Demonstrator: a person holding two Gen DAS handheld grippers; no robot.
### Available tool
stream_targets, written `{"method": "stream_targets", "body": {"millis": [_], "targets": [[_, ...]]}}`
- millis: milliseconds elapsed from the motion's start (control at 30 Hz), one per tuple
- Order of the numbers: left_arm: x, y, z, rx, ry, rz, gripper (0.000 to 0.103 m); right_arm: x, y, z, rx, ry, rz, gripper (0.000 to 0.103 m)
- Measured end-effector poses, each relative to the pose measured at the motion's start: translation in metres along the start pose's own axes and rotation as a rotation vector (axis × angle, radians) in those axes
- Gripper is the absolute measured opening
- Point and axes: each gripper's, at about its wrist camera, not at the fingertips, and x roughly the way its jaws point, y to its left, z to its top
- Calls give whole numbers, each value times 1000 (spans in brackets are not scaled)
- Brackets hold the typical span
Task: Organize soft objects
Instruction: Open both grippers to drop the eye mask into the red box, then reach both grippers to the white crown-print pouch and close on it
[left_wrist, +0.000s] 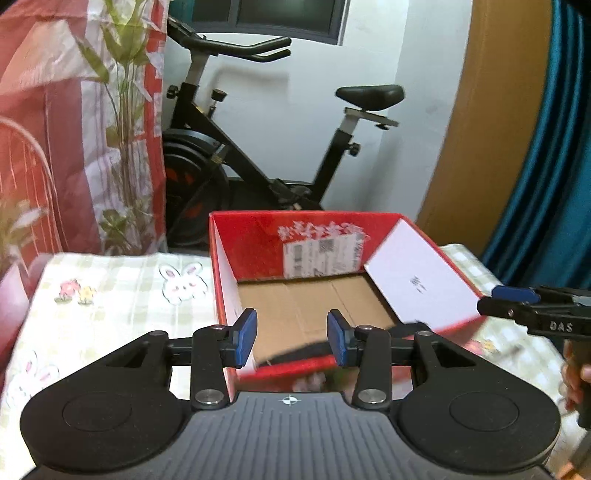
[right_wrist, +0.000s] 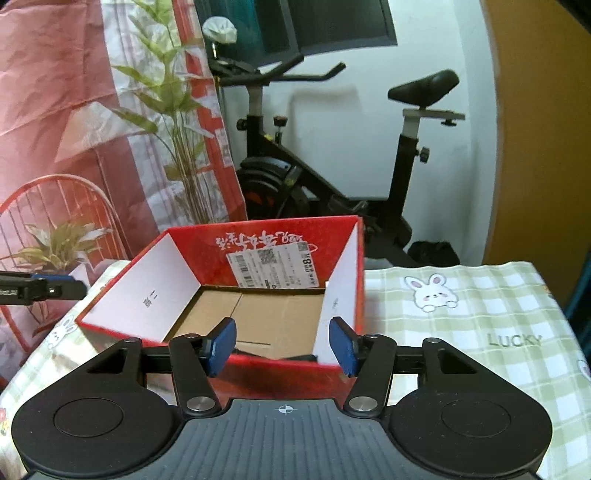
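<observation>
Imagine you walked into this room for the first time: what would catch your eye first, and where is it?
The open red cardboard box grabs attention first, sitting mid-table on the checked bunny-print tablecloth, its brown floor showing and a shipping label on its far inner wall. Behind it a black exercise bike stands against the white wall. In the foreground, the right gripper hangs open over the box's near edge, holding nothing.

I count one red box (right_wrist: 258, 240) with one shipping label (right_wrist: 273, 267) on its inner wall, one checked tablecloth (right_wrist: 480, 317), one exercise bike (right_wrist: 332, 177) and two leafy plants (right_wrist: 170, 96). My two grippers, left gripper (left_wrist: 291, 338) and right gripper (right_wrist: 282, 345), each carry two blue pads.
</observation>
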Motion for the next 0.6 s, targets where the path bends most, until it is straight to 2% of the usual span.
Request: {"method": "stream_targets", "body": {"millis": [233, 433, 600], "targets": [[-19, 4, -38, 15, 33, -71, 44, -22, -4, -28, -98, 41, -29, 52], [-10, 5, -56, 11, 86, -102, 44, -13, 2, -50, -113, 112, -4, 52], [1, -10, -58, 60, 97, -145, 44, -3, 19, -51, -152, 114, 47, 52]]}}
